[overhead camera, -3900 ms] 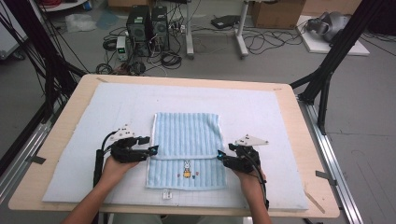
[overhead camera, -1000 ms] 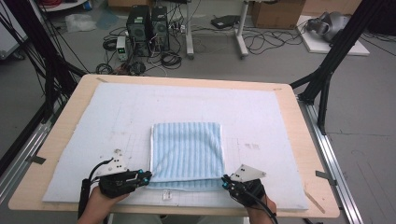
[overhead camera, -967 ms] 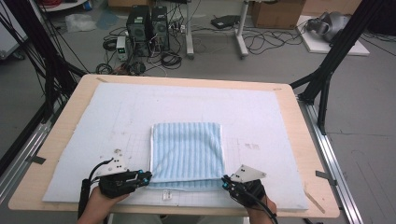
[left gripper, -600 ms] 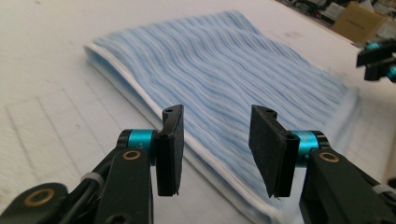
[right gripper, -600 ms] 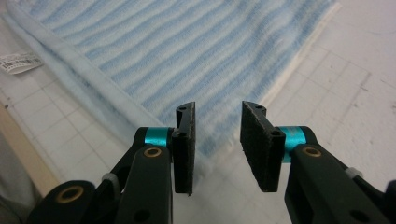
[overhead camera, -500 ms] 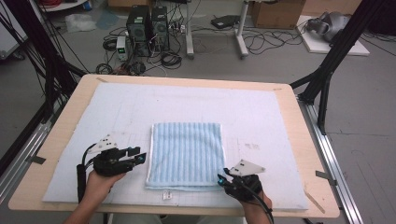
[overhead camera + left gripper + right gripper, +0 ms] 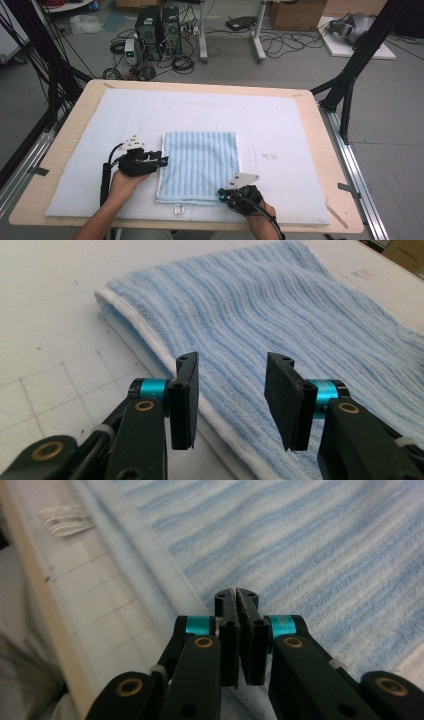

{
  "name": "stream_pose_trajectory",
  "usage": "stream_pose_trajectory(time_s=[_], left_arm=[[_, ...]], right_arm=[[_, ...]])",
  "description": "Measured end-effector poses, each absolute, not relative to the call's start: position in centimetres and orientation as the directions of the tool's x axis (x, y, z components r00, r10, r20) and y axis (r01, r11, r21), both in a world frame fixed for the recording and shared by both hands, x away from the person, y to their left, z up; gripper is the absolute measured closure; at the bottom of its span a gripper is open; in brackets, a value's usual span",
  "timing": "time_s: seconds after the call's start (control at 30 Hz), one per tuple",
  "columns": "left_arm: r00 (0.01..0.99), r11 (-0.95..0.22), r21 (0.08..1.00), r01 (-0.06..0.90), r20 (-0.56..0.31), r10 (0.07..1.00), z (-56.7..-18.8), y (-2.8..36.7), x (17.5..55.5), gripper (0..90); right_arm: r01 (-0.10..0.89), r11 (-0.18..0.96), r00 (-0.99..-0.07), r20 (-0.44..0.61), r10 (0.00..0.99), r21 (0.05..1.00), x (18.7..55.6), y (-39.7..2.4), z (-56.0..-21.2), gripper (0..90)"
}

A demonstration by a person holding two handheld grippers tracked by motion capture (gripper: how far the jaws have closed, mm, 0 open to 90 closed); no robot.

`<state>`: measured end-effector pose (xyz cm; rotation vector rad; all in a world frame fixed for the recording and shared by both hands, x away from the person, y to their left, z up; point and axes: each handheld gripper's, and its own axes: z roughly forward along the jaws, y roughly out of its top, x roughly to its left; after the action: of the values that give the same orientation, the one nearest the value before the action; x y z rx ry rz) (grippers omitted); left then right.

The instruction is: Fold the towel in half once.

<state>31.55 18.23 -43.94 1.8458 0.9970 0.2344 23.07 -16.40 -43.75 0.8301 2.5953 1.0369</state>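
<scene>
The blue towel (image 7: 200,166) lies folded near the front edge of the bench (image 7: 65,155). It is soft, light and floppy, so grab it by a corner or the white hem. The left claw (image 7: 161,161) has just been opening, with nothing in it. The right claw (image 7: 222,196) has just clenched tight at the near right corner; I cannot tell if it pinches cloth.

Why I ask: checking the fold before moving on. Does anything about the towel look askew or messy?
Nothing stands out. The blue striped towel lies flat and folded on the white mat, edges roughly square to it. A small white tag pokes out at its near edge.
</scene>
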Motion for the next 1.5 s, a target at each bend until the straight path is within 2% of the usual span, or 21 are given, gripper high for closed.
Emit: stream_pose_trajectory(time_s=[0.13,0.2,0.3,0.47,0.57,0.67,0.83,0.93,1.17,1.23,1.27,1.3,1.33,1.37,1.4,1.5], left_arm=[[0.633,-0.164,0.832,0.530,-0.260,0.729,-43.9,18.8,31.8,55.5],[0.619,-0.129,0.841,0.525,-0.273,0.737,-44.0,19.0,32.2,53.3],[0.602,-0.122,0.833,0.540,-0.281,0.748,-43.7,19.1,33.3,49.8],[0.586,-0.110,0.840,0.532,-0.271,0.764,-42.5,18.9,35.6,51.1],[0.566,-0.118,0.823,0.556,-0.271,0.778,-42.7,18.6,36.9,57.6],[0.536,-0.095,0.812,0.576,-0.287,0.794,-43.2,18.6,37.9,57.9],[0.471,-0.043,0.791,0.610,-0.319,0.822,-44.3,18.9,39.5,56.3],[0.468,-0.037,0.775,0.631,-0.343,0.814,-44.6,18.9,40.4,54.0],[0.482,-0.096,0.761,0.642,-0.304,0.822,-45.2,18.2,42.1,50.8],[0.495,-0.126,0.765,0.632,-0.273,0.825,-45.1,18.1,42.2,53.4],[0.501,-0.138,0.767,0.627,-0.262,0.825,-45.0,18.0,42.2,56.2],[0.523,-0.169,0.768,0.617,-0.241,0.817,-45.1,18.0,42.1,63.7],[0.542,-0.195,0.775,0.601,-0.216,0.812,-45.2,17.7,42.0,76.0],[0.558,-0.210,0.780,0.590,-0.205,0.804,-45.2,17.6,42.0,80.4],[0.555,-0.207,0.782,0.587,-0.203,0.807,-45.2,17.3,42.0,86.7],[0.547,-0.208,0.799,0.564,-0.173,0.819,-45.1,17.2,42.5,87.5]], right_arm=[[0.415,0.604,-0.847,0.047,0.529,0.681,22.5,-17.1,-43.5,87.7],[0.421,0.586,-0.847,0.069,0.527,0.692,22.6,-17.6,-43.4,77.1],[0.427,0.521,-0.822,0.077,0.564,0.739,23.4,-18.3,-42.8,72.2],[0.447,0.413,-0.718,0.044,0.695,0.793,27.4,-19.4,-42.0,68.3],[0.479,0.352,-0.633,0.039,0.773,0.804,30.0,-19.6,-42.0,68.2],[0.501,0.339,-0.574,0.013,0.819,0.797,32.0,-19.5,-42.0,68.2],[0.524,0.320,-0.509,-0.011,0.861,0.789,35.2,-19.9,-41.8,68.2],[0.556,0.292,-0.482,0.016,0.876,0.778,37.4,-20.3,-42.2,64.3],[0.586,0.320,-0.503,0.026,0.864,0.744,40.7,-19.6,-43.7,61.8],[0.598,0.341,-0.512,0.018,0.859,0.725,41.0,-19.4,-44.4,63.9],[0.604,0.317,-0.508,0.047,0.860,0.731,41.1,-19.5,-44.6,64.9],[0.611,0.299,-0.503,0.068,0.862,0.733,41.2,-19.7,-44.6,66.1],[0.610,0.297,-0.508,0.075,0.858,0.735,41.2,-19.7,-44.7,69.7],[0.610,0.298,-0.518,0.086,0.851,0.734,41.2,-19.8,-44.7,80.5],[0.612,0.298,-0.537,0.108,0.836,0.732,41.2,-19.7,-44.6,84.0],[0.599,0.319,-0.533,0.068,0.843,0.734,41.1,-19.5,-44.5,86.4]])
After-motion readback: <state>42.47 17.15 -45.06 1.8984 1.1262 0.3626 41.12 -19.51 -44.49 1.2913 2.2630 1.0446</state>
